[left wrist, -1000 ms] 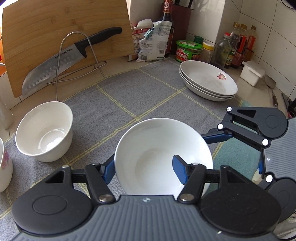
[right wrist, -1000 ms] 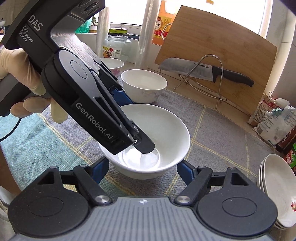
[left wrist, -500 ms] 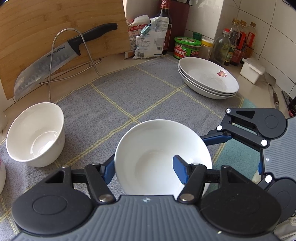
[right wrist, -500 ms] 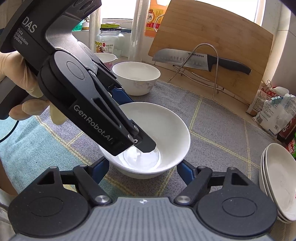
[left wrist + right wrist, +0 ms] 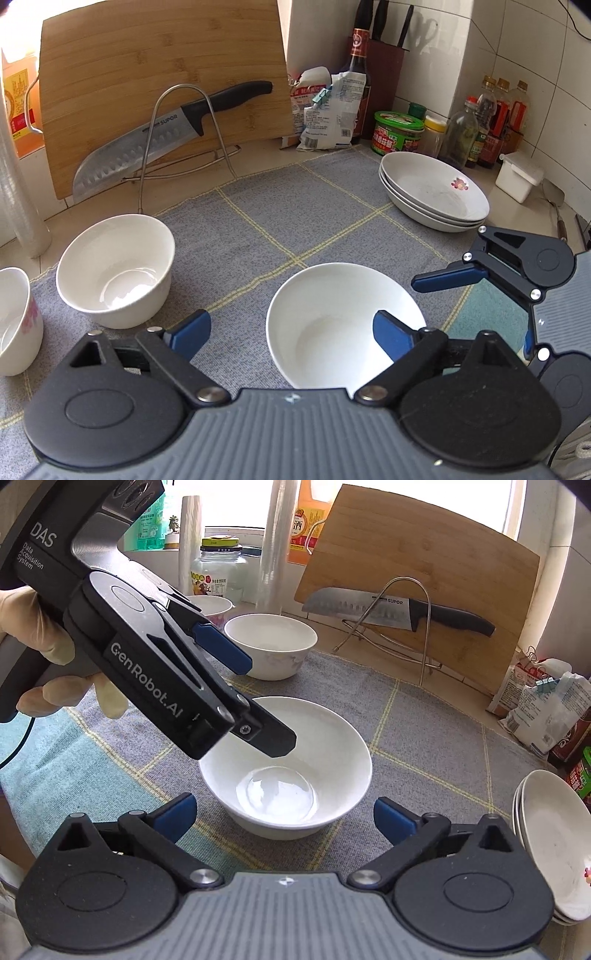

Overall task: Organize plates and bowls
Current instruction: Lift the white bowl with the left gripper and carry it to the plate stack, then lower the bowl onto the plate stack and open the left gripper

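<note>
Shallow bowl (image 5: 286,771): sits on the grey checked cloth (image 5: 295,206), between both grippers.
Left gripper (image 5: 291,332): jaws have just been opening; they stand wide, one blue pad over the bowl's inside, the other clear on the cloth, nothing pinched.
Right gripper (image 5: 282,814): jaws have just been opening, wide apart either side of the bowl's near wall, not touching it.
Deep bowl (image 5: 116,269): well to the left.
Stacked plates (image 5: 436,192): far right of the cloth.
</note>
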